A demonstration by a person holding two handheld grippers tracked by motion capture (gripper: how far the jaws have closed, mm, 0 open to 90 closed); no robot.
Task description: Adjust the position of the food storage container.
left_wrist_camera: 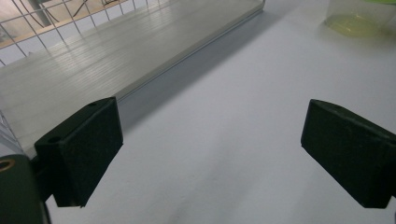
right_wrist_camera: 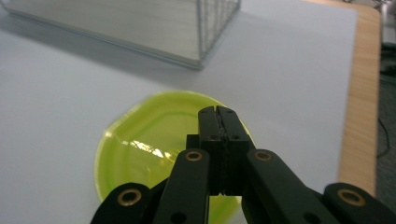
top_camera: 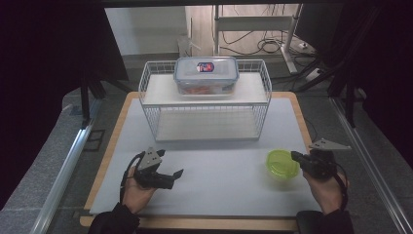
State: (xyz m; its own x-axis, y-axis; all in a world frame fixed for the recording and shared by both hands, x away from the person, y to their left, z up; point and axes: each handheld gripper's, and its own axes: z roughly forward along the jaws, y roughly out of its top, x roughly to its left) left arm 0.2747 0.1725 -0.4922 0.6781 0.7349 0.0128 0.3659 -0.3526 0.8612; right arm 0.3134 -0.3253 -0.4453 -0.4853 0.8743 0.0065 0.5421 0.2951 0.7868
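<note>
High view: your left gripper [top_camera: 170, 174] sat with its jaws spread and empty on the white mat [top_camera: 219, 180]. At right, your right gripper [top_camera: 298, 157], jaws pressed together, reached over the green bowl [top_camera: 282, 163]; with nothing pinched, it risked sliding the bowl.

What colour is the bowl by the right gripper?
Translucent yellow-green bowl; clearest in the right gripper view.

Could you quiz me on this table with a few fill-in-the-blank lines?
1. The right tool has its jaws ____, above the green bowl.
2. The left tool has its jaws ____.
3. The lidded box sits on the ____ shelf of the wire rack.

Missing words: shut; open; top
</note>
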